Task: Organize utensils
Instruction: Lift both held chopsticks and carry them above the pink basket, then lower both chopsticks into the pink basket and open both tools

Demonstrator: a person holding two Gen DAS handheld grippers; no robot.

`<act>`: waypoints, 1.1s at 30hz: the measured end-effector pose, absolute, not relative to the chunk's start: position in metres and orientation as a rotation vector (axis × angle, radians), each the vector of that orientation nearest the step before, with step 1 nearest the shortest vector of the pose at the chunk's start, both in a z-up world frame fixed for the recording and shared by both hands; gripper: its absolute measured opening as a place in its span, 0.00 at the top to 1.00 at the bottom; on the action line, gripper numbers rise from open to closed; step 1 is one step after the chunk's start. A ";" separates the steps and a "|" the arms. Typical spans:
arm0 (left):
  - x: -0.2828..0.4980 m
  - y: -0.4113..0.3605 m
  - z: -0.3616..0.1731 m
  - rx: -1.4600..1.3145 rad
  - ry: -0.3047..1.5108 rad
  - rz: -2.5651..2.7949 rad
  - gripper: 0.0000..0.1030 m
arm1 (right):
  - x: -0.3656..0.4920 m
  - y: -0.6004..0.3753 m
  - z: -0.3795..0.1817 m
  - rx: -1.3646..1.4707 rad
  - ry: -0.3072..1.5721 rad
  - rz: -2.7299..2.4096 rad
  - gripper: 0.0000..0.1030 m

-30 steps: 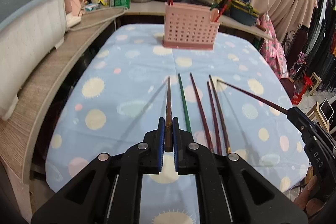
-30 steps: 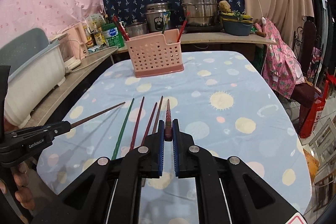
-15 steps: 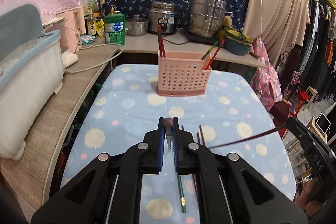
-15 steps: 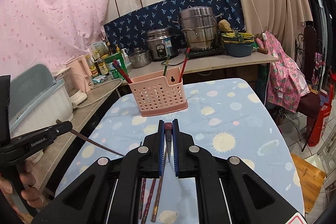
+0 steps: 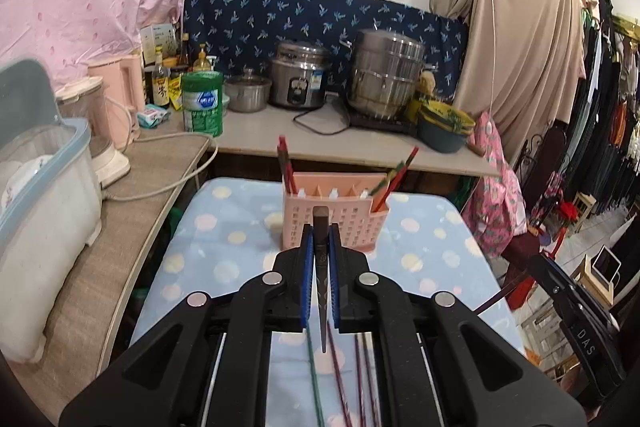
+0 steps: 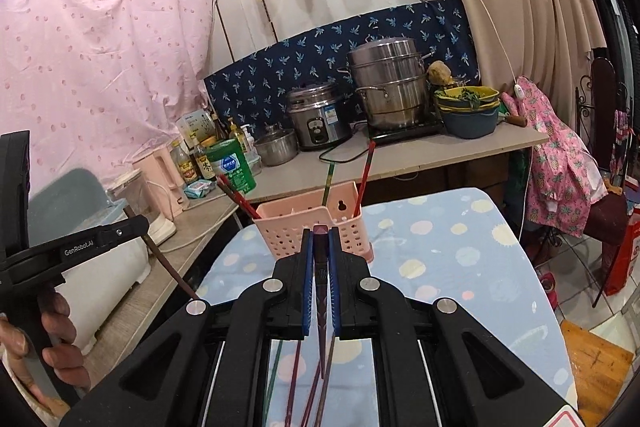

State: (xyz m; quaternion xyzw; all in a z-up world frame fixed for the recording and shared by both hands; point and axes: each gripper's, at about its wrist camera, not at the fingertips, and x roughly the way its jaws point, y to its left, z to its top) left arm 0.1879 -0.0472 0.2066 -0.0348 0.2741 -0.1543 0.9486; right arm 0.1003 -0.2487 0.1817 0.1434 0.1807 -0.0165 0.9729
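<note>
My left gripper (image 5: 320,233) is shut on the thick end of a dark brown chopstick (image 5: 321,291), which hangs tip-down above the table. In the same way my right gripper (image 6: 320,237) is shut on a dark maroon chopstick (image 6: 321,291). Just beyond both stands the pink slotted basket (image 5: 360,223) (image 6: 280,233), with red chopsticks (image 5: 285,163) in its left end and a green and a red one (image 5: 394,177) in its right end. A green chopstick (image 5: 314,379) and several maroon ones (image 5: 340,383) lie on the dotted blue tablecloth (image 5: 224,247) under the grippers.
A counter (image 5: 256,131) with a rice cooker (image 5: 298,75), a steel steamer (image 5: 384,71), bottles and a green tin runs behind the table. A white bin (image 5: 40,195) and a cable lie on the left shelf. Clothes and a chair crowd the right side.
Both grippers have risen off the table with their chopsticks, which now hang tip-down, and have come closer to the pink basket. The other chopsticks stay on the cloth.
</note>
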 end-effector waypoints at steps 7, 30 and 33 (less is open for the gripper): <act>0.230 -0.062 0.250 -0.102 0.452 -0.285 0.93 | 0.150 -0.265 0.217 0.342 0.273 0.000 0.93; 0.347 -0.087 0.234 -0.132 0.394 -0.219 0.93 | 0.303 -0.270 0.221 0.323 0.234 -0.019 0.93; 0.353 -0.090 0.220 -0.128 0.423 -0.222 0.93 | 0.311 -0.267 0.209 0.312 0.263 -0.020 0.93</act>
